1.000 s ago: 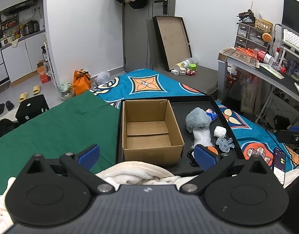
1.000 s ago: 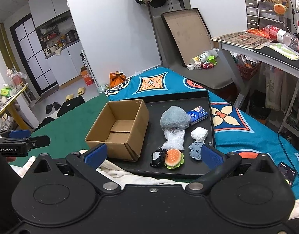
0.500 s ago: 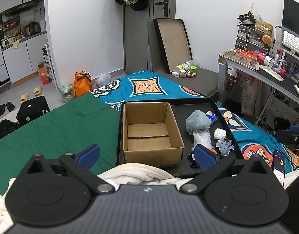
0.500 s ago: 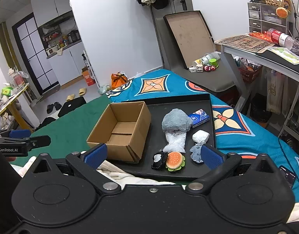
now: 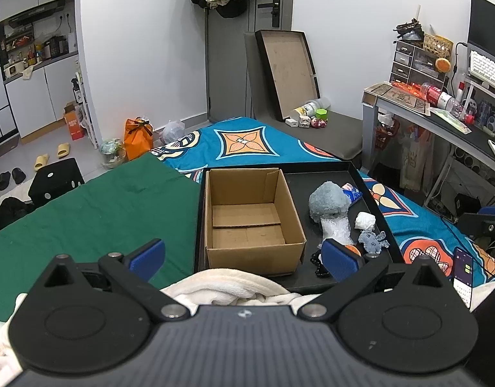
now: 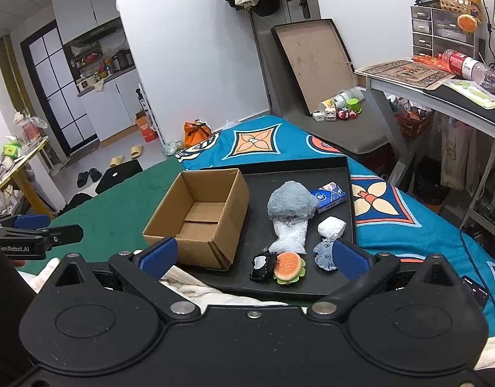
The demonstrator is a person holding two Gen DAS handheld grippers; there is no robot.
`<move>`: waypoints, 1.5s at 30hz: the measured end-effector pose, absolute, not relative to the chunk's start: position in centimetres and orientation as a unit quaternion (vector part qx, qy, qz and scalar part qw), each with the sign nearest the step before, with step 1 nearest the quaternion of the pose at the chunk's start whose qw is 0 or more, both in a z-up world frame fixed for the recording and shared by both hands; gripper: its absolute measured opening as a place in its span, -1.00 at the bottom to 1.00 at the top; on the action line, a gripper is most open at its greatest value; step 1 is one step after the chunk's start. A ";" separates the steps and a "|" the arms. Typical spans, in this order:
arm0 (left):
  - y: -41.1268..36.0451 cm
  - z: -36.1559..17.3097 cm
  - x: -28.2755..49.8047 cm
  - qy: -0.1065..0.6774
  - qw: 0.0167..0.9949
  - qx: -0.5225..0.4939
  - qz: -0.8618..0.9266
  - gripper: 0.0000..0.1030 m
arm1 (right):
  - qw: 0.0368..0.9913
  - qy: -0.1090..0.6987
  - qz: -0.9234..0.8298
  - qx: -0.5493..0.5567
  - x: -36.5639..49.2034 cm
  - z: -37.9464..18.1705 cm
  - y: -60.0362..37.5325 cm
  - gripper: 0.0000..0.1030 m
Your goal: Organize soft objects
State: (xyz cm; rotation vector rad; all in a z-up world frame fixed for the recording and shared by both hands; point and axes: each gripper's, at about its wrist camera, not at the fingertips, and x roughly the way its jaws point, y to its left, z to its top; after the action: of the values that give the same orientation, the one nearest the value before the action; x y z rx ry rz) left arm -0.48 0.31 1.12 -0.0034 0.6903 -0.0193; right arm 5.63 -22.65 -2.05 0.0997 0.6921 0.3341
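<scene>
An empty cardboard box point(image 5: 250, 216) point(image 6: 199, 217) stands on the left of a black tray point(image 5: 370, 193) point(image 6: 321, 174). To its right lie a grey plush point(image 5: 328, 200) point(image 6: 291, 203), a clear crinkled bag point(image 6: 289, 235), a white wad point(image 6: 331, 226), a blue tissue pack point(image 6: 328, 193), a grey star toy point(image 5: 373, 240) point(image 6: 324, 253), a burger plush point(image 6: 289, 266) and a black plush point(image 6: 262, 266). My left gripper point(image 5: 244, 256) hangs open, short of the box. My right gripper point(image 6: 253, 258) is open too, above the tray's near edge, holding nothing.
The tray rests on a bed with a green blanket point(image 5: 86, 200) and a blue patterned cover point(image 6: 257, 138). Cream cloth point(image 5: 231, 287) lies under the grippers. A phone point(image 5: 461, 271) sits at the right. A desk point(image 6: 440, 96) and a leaning lid point(image 6: 315, 61) stand behind.
Both grippers have drawn back and risen slightly, so the tray and box look a little farther away. Nothing on the tray has moved.
</scene>
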 end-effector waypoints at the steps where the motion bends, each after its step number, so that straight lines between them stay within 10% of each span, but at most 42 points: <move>1: 0.3 1.1 -0.5 0.338 0.941 -0.002 -0.010 0.99 | 0.926 0.337 0.163 0.048 5.6 -2.1 -22.6 1.00; 45: 1.9 -3.0 3.7 0.368 0.930 -0.016 0.021 0.97 | 0.918 0.356 0.168 0.052 10.5 -5.2 -22.4 1.00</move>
State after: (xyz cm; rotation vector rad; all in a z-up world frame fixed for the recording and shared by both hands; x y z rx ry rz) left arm 3.68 1.94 -2.98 -0.0327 0.7533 0.0426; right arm 10.52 -22.40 -5.20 0.1067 0.7326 0.3448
